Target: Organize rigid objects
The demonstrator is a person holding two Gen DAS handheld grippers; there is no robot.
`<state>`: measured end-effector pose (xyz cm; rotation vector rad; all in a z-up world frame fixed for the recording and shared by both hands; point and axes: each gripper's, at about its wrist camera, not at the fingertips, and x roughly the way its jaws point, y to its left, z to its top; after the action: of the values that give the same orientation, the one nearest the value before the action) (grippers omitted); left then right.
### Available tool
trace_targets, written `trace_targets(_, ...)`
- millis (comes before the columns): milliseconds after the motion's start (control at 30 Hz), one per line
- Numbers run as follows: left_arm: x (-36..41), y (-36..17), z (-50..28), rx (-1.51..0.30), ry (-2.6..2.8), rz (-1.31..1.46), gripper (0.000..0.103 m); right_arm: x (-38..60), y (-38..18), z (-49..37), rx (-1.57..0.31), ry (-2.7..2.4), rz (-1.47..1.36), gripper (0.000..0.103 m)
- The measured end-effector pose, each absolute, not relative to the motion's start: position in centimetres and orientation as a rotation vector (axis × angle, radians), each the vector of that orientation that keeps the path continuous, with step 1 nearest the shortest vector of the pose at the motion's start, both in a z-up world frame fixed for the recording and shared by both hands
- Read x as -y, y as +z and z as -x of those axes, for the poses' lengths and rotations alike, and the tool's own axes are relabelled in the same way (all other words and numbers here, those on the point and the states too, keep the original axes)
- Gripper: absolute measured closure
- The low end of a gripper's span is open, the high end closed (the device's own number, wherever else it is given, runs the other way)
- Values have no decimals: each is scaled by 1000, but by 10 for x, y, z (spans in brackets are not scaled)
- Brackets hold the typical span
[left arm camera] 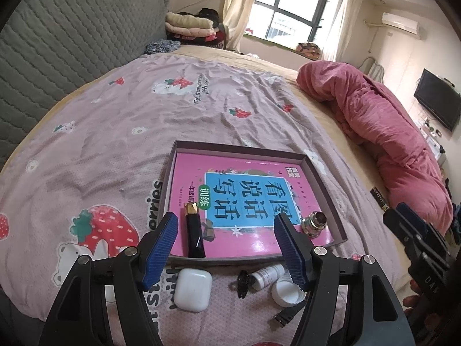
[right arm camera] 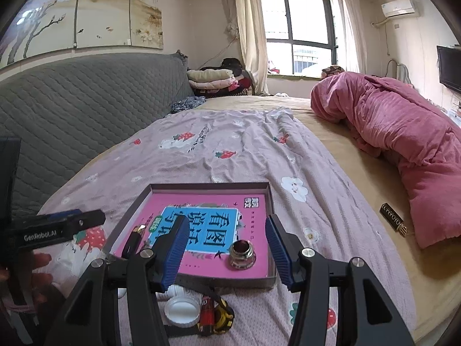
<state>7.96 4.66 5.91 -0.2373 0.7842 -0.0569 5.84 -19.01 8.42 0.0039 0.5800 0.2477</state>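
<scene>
1. The shallow tray (left arm camera: pixel 322 184) lay on the bed (left arm camera: pixel 121 121), holding a pink book (left arm camera: pixel 247 239), a black tube (left arm camera: pixel 194 239) and a metal ring (left arm camera: pixel 314 224).
2. The white case (left arm camera: pixel 192 288), near the tray on the bed, was probably light, stiff and slippery; grasp across its flat sides.
3. The left hand-held gripper (left arm camera: pixel 230 248) hovered above, jaws apart, empty.
4. The right hand-held gripper (right arm camera: pixel 227 248) likewise.

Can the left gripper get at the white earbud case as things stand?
Probably yes. The left gripper is open, and the white earbud case lies on the bedspread just below its fingers, nothing covering it; the hair clip lies apart.
</scene>
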Motion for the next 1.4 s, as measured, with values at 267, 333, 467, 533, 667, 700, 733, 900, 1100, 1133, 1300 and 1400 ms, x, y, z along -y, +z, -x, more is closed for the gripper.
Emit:
trace_targets(267, -45, 65, -72, -777, -66, 231, 32, 194, 85, -51, -579, 236, -3, 49)
trace_targets(333, -44, 67, -70, -774, -68, 229, 32, 195, 86, -49, -575, 233, -1, 49)
trace_targets(467, -44, 71, -66, -771, -71, 224, 32, 195, 88, -44, -575, 231, 8, 49)
trace_targets(533, -45, 73, -62, -767, -71, 219, 32, 195, 88, -41, -577, 232, 12, 49)
trace_targets(667, -45, 73, -58, -772, -70, 211, 32, 195, 89, -37, -581, 231, 20, 49)
trace_targets(700, -45, 73, -57, -772, -70, 208, 32, 195, 89, -36, -582, 233, 21, 49)
trace_targets(733, -45, 73, -56, -773, -70, 205, 32, 195, 90, -35, -583, 234, 22, 49)
trace_targets(900, -46, 71, -51, -780, -70, 200, 32, 197, 87, -31, -593, 234, 27, 48)
trace_targets(1100, -50, 64, -46, -796, -66, 196, 32, 196, 77, -26, -630, 243, 20, 48)
trace_targets(1133, -50, 63, -45, -796, -65, 194, 32, 196, 76, -26, -635, 244, 20, 48)
trace_targets(1300, -50, 60, -42, -807, -67, 184, 32, 196, 71, -24, -659, 247, 20, 48)
trace_targets(1400, -49, 56, -40, -815, -69, 175, 32, 195, 67, -22, -676, 255, 12, 48)
